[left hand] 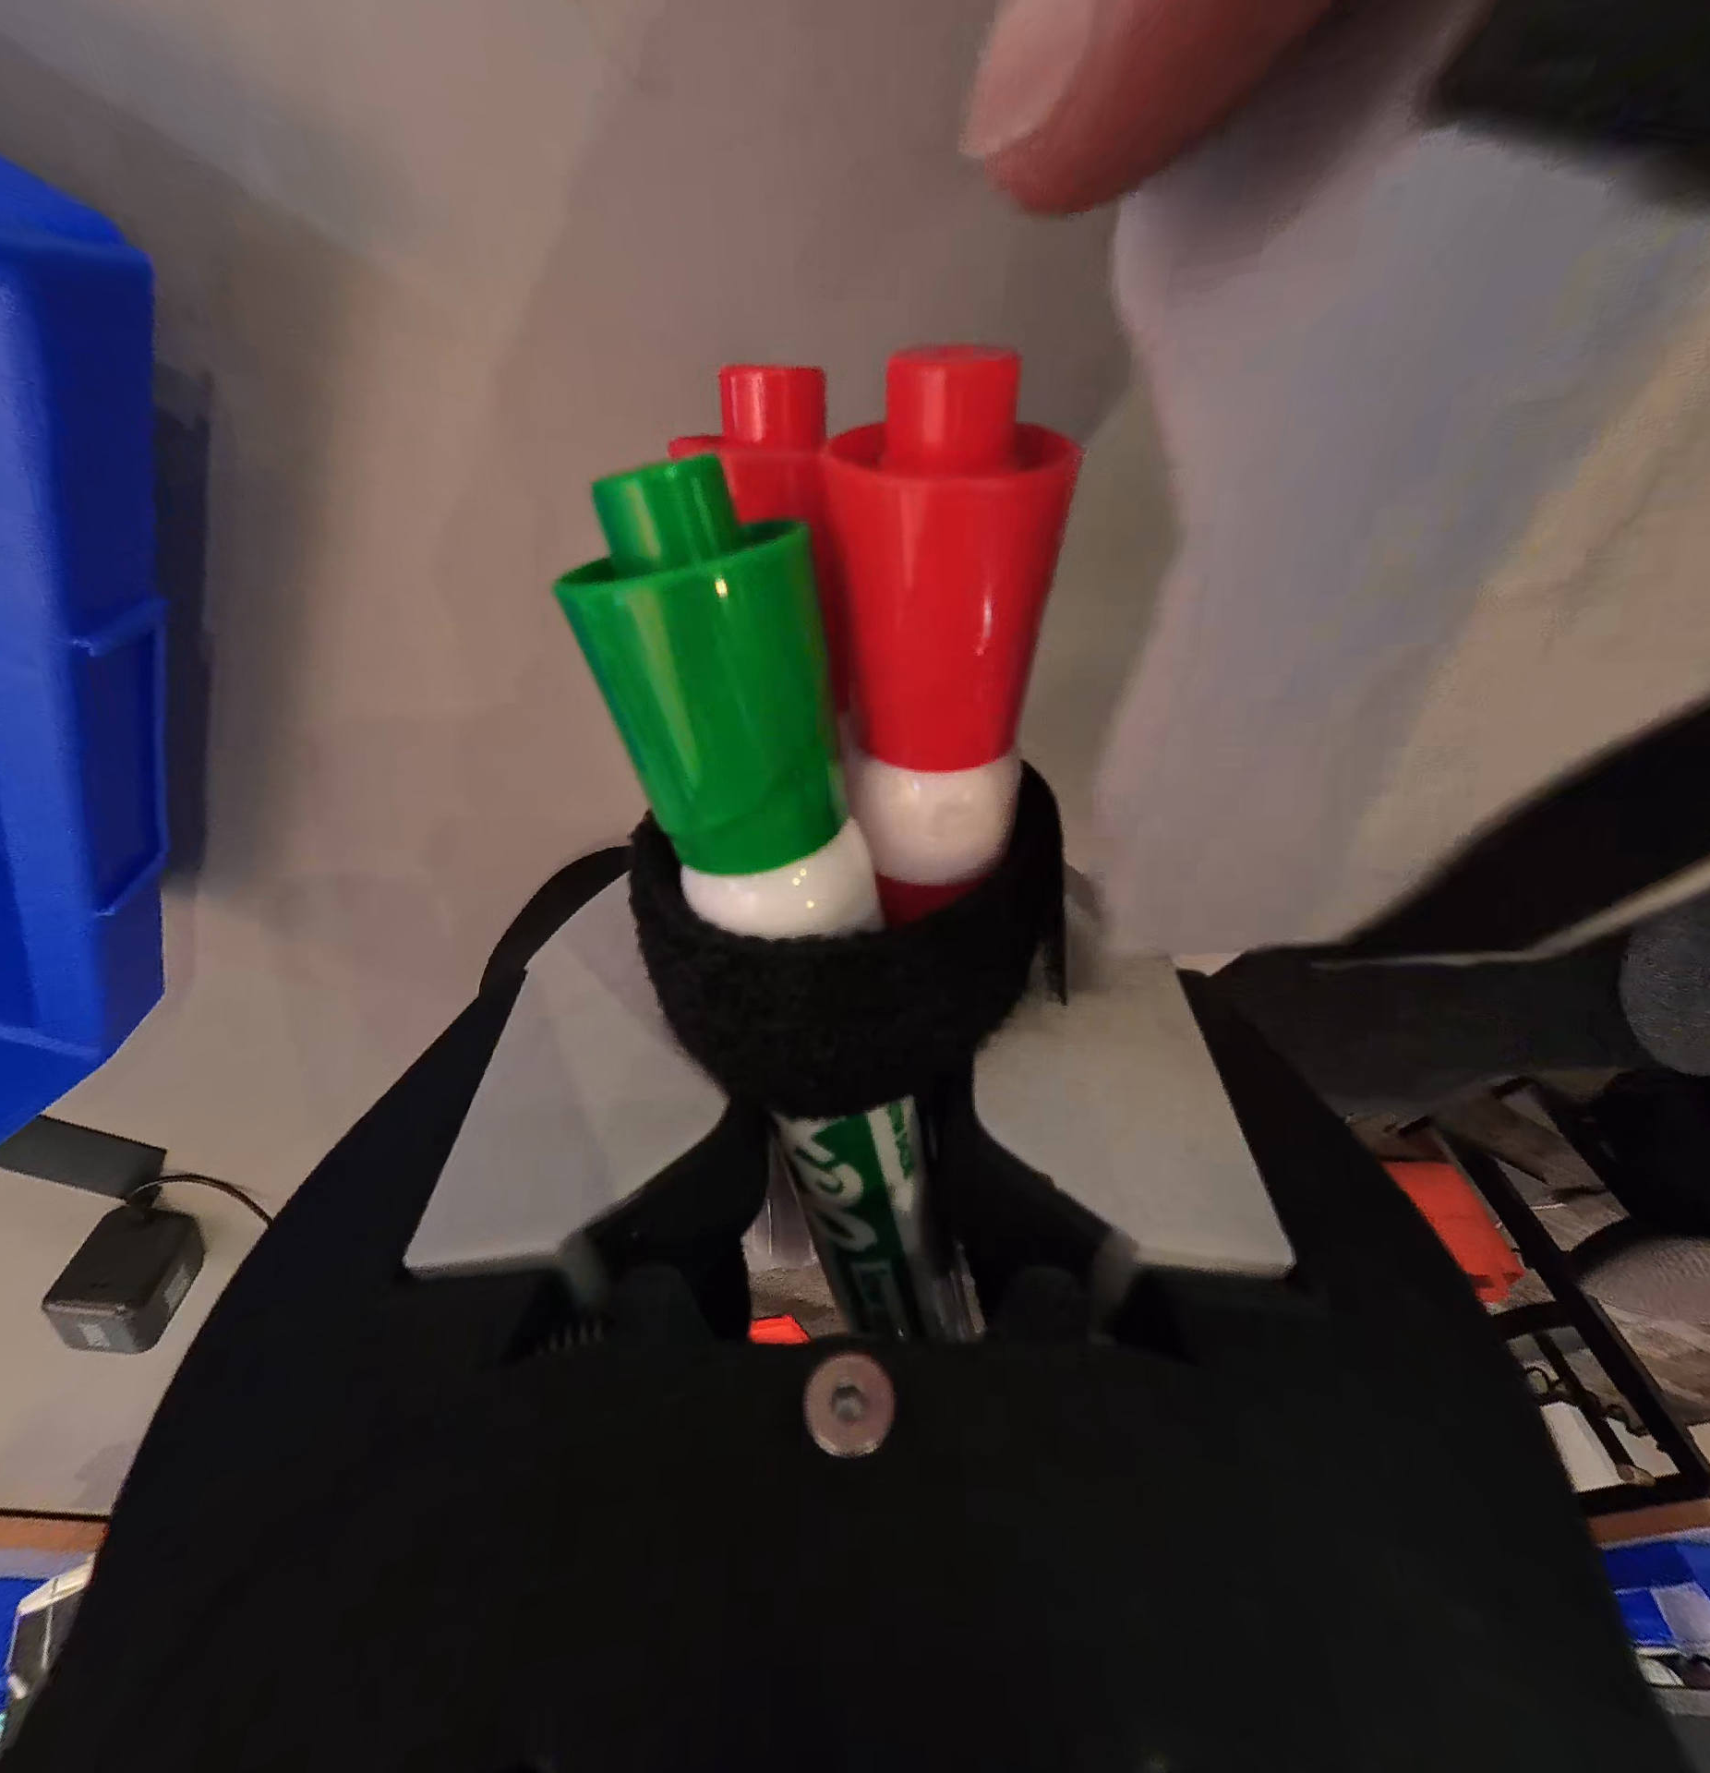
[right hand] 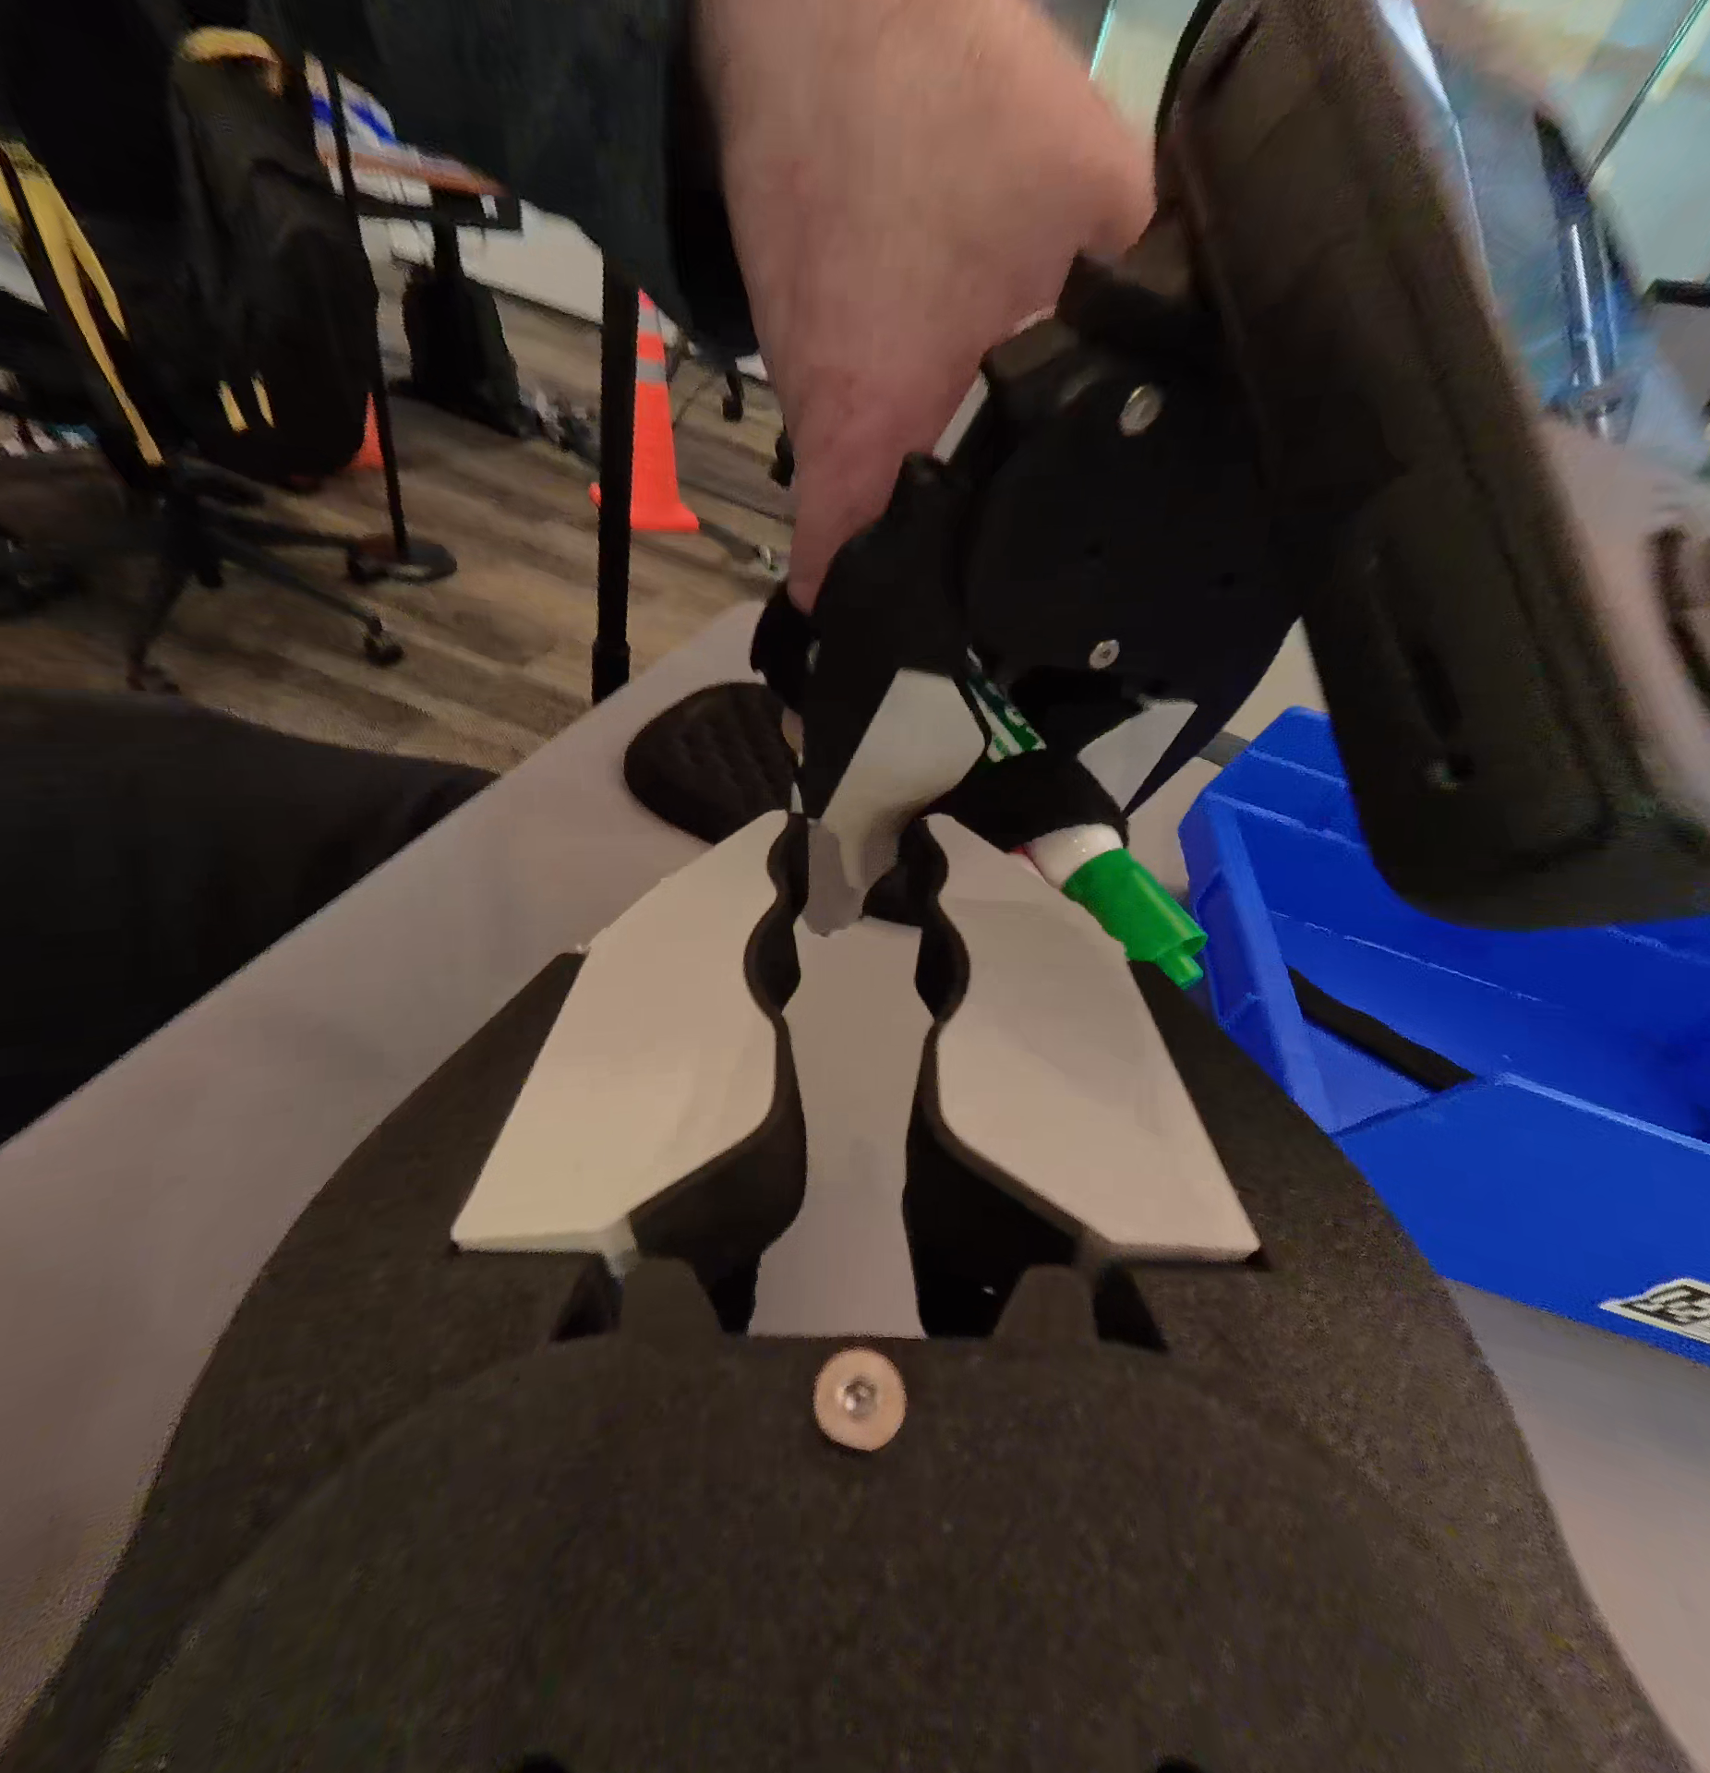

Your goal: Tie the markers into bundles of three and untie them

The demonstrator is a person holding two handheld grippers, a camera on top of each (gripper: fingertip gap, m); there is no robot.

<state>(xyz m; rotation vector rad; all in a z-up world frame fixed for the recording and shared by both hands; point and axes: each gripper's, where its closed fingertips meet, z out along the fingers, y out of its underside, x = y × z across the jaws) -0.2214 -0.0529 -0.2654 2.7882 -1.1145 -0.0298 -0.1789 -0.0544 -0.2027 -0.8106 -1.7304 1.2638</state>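
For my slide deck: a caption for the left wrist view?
Left gripper clamps three markers, bound by a black strap.

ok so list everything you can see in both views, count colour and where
green marker: one, green cap, left of the bundle held in the left gripper
red markers: two, red caps, right and rear of the bundle
strap: one, black, wrapped around all three markers below the caps
bin: one, blue, on the table beside the bundle
table: one, pale grey
charger: one, dark, with cable, on the table at lower left
cones: two, orange, on the floor beyond the table
hand: one, gripping the left gripper's handle
left gripper: black, shut on the bundle
right gripper: black, open, holding nothing, close to the bundle
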